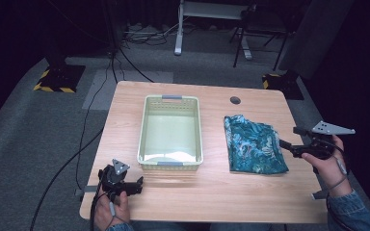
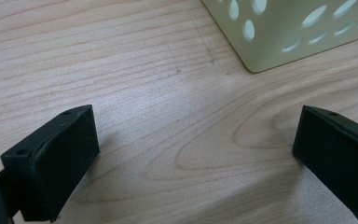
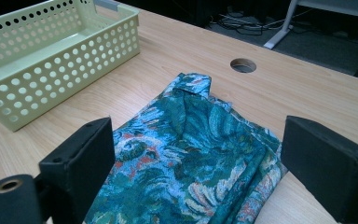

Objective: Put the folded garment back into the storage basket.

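Looking down from the high view, the left hand (image 1: 110, 208) rests at the table's near left corner with the left gripper (image 1: 136, 185) pointing right, just short of the basket (image 1: 143, 126). The right hand (image 1: 328, 163) reaches in over the right edge, its right gripper (image 1: 284, 144) aimed left at the near edge of the folded cloth (image 1: 253, 144), which lies flat to the right of the basket and apart from it. Both forearms are cut off at the bottom, and how wide either gripper stands is hard to judge here. The wooden table (image 1: 212, 192) stands on grey carpet in a dark room, with cables and desk legs behind.

In the left gripper view, the jaws stand wide apart over bare wood, holding nothing; a corner of the basket (image 2: 284, 32) shows at the top right.

In the right gripper view, the jaws are spread wide and empty, low over the cloth (image 3: 191, 158), which lies between and beyond them. The basket (image 3: 51, 60) sits at the left, partly cut off, and a round hole (image 3: 243, 65) in the table lies past the cloth.
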Demonstrator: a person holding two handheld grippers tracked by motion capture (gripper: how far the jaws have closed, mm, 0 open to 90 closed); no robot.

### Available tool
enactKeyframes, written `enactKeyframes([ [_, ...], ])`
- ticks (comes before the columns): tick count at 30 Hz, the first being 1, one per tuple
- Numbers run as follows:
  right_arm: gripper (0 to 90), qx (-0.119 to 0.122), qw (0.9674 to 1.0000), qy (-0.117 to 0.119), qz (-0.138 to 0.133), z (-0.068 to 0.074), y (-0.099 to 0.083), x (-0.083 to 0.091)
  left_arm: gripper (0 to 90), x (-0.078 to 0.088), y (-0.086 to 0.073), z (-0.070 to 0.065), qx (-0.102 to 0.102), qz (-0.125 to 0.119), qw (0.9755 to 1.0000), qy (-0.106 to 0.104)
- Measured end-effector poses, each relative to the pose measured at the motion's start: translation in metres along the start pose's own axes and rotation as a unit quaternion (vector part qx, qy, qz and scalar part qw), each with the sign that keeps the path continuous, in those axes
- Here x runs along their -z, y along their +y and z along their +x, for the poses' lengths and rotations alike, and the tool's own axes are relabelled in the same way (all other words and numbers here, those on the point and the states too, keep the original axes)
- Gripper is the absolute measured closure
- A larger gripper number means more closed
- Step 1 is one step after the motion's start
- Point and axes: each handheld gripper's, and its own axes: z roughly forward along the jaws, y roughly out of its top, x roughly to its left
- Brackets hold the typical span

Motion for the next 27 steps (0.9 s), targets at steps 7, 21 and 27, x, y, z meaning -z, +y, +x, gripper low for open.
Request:
enactKeyframes([
  [7,9.3,0.002,1.0,0.0,0.005,-0.002,0.001,-0.015,0.3,0.0,0.0,0.0,0.001,0.0,1.0,0.0],
  [21,8.6,-0.002,0.9998,0.004,0.019,-0.006,-0.003,-0.04,0.3,0.0,0.0,0.0,0.001,0.0,1.0,0.0],
  [27,8.6,-0.002,0.9995,0.008,0.031,-0.006,-0.008,-0.053,0.3,0.0,0.0,0.0,0.0,0.0,1.0,0.0],
])
